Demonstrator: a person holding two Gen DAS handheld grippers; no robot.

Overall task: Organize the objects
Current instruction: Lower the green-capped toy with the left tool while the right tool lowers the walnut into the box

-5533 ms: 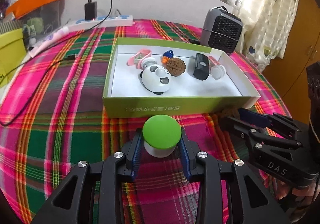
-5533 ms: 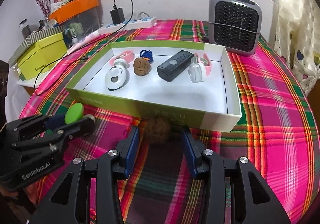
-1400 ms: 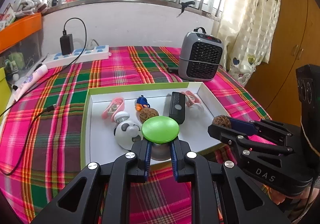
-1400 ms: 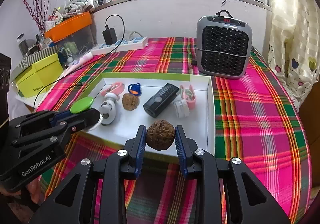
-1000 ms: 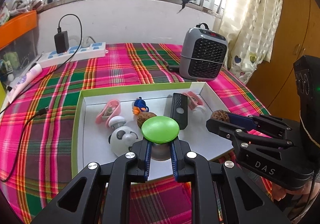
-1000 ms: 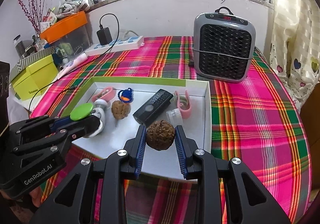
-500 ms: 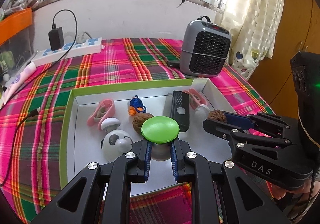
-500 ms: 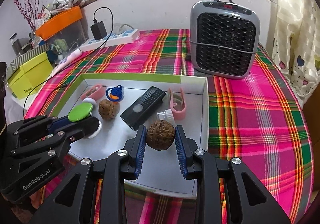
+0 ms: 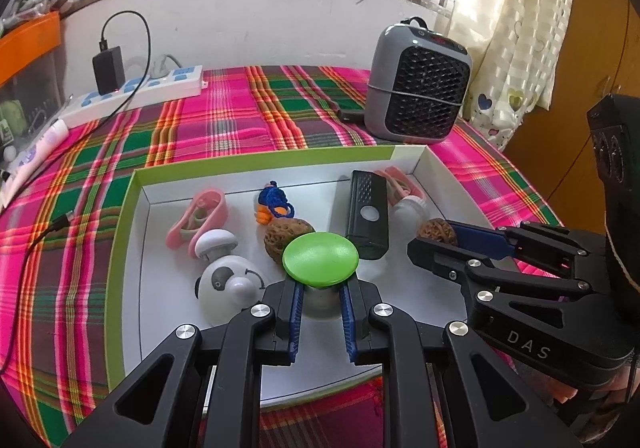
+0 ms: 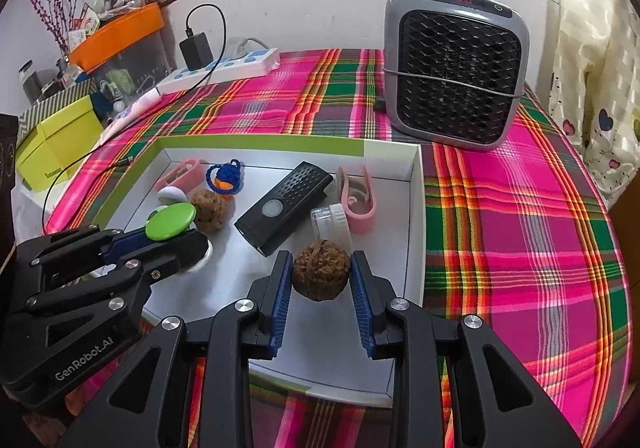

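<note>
Two claws hang over the near part of a round bench covered in a pink, green and red plaid cloth. The left claw is closed narrowly on the white stem of a green-capped mushroom toy; the right claw pinches a wrinkled brown walnut between its blue pads. Both are held above the white floor of a shallow green-edged box — the mushroom toy toward its near middle, the walnut toward its near right corner.

Inside the box, from near to far: a white panda-faced toy at the left, a second walnut and a small white mushroom-shaped piece, a black remote-like device lying slanted in the middle, a small clear jar with a white lid on its side, and a pink clip at the right. A blue and orange knotted charm and another pink clip lie by the far wall.

Beyond the box stands a grey fan heater at the right, a white power strip with a black charger plugged in at the left, then a white wall under a barred window. Yellow-green boxes and an orange-lidded bin sit off the far left; a patterned curtain hangs at the right.
</note>
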